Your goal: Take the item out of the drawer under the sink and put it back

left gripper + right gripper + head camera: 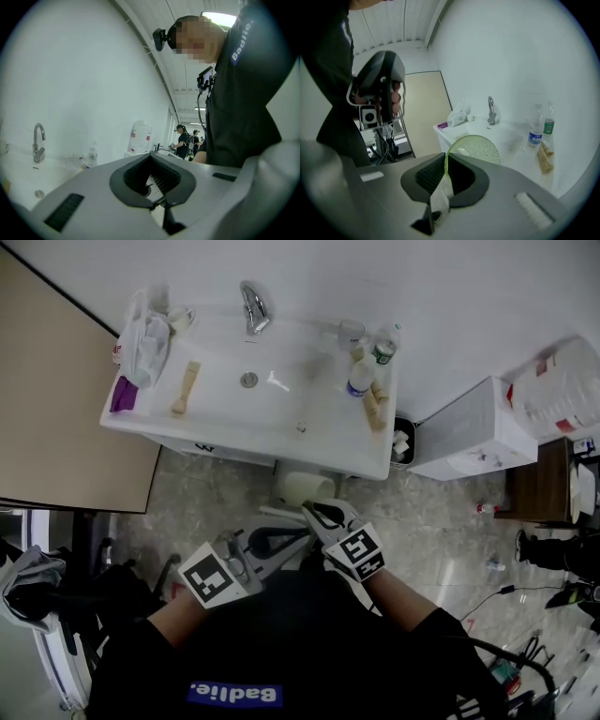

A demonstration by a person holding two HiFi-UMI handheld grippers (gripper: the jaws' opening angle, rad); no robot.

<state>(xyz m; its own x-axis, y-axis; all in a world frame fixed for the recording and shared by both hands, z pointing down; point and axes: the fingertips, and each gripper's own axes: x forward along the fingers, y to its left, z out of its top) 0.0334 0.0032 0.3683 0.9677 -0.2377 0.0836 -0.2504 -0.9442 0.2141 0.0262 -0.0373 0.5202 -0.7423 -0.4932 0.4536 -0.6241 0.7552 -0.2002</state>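
A pale green see-through bowl (477,147) stands on edge between the jaws of my right gripper (448,161), which is shut on its rim; a white label hangs at the grip. In the head view the bowl (307,488) is just below the front edge of the white sink unit (281,432), and the right gripper (321,514) holds it from the near side. My left gripper (265,547) hangs lower left of it, apart from the bowl. Its jaws (151,160) are shut with nothing between them. The drawer under the sink is hidden from view.
On the sink top stand a faucet (253,307), a plastic bag (145,338), a wooden brush (185,390) and bottles (359,381). A small bin (401,442) and a white cabinet (469,432) are to the right, a beige panel (66,409) to the left.
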